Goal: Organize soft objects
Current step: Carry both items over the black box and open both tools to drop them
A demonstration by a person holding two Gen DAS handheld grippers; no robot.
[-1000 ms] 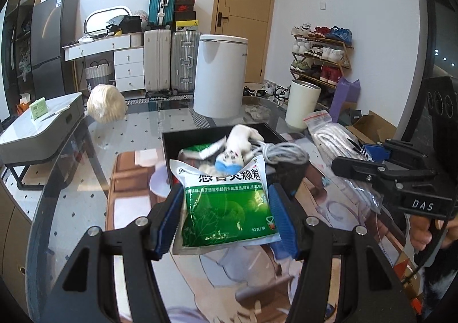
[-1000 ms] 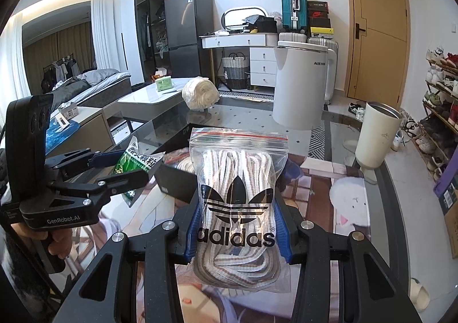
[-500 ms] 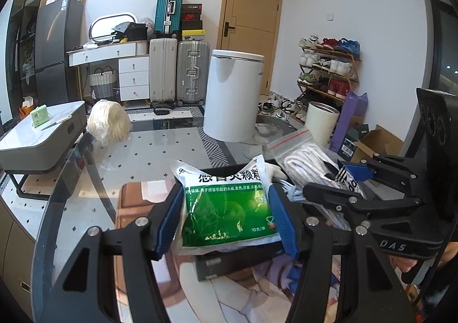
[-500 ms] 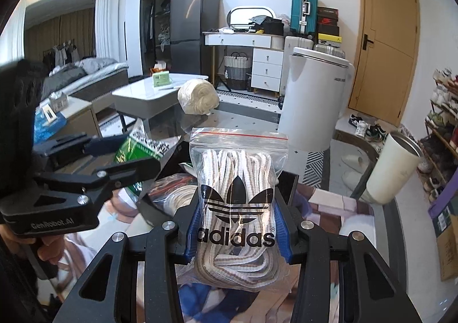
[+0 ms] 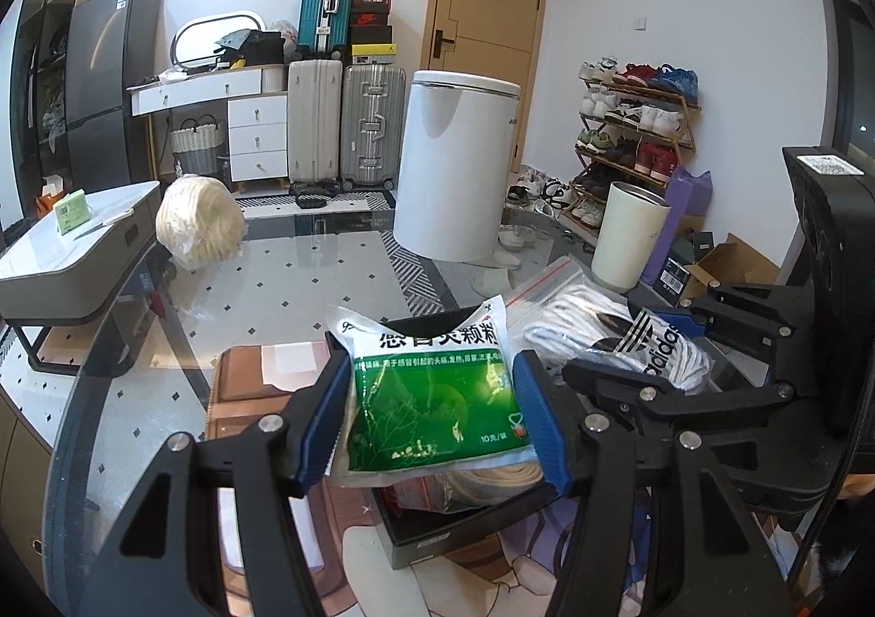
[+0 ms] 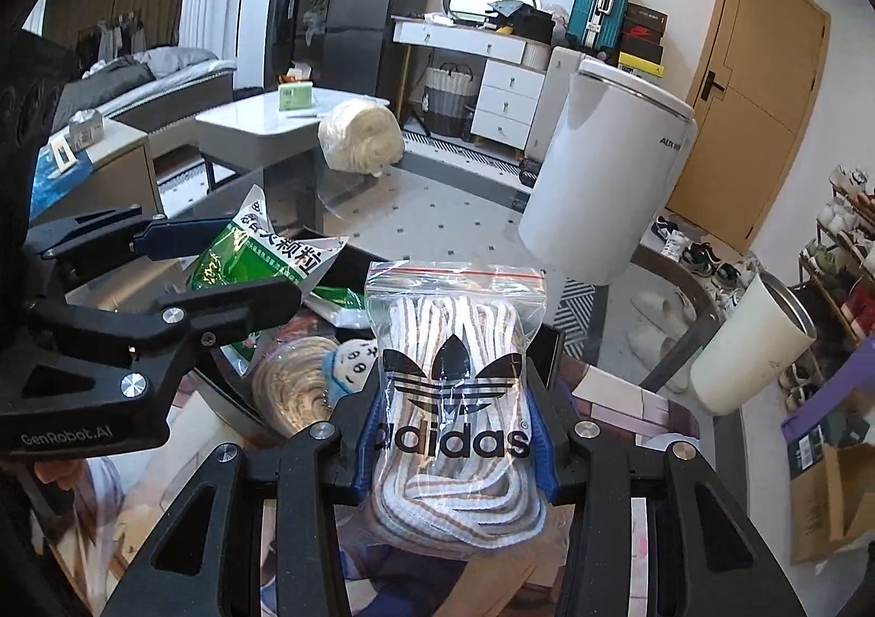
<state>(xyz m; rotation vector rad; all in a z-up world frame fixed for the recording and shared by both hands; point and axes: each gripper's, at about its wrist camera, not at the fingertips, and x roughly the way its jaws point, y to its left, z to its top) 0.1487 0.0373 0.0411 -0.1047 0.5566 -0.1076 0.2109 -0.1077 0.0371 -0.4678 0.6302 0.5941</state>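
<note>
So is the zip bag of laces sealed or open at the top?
Looks sealed: the adidas lace bag has its red zip strip flat and straight across, laces all inside.

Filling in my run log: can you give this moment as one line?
left gripper: shut on green packet | right gripper: shut on adidas bag | both above black box | stage: carrying, not released

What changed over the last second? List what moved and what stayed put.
Both grippers came in over the black box: it sat farther ahead a second ago and now lies right below them. The left gripper and right gripper have also drawn close together, side by side. Nothing was released: the left keeps the green packet, the right the bag of adidas laces. The rope coil and small doll stay in the box.
</note>
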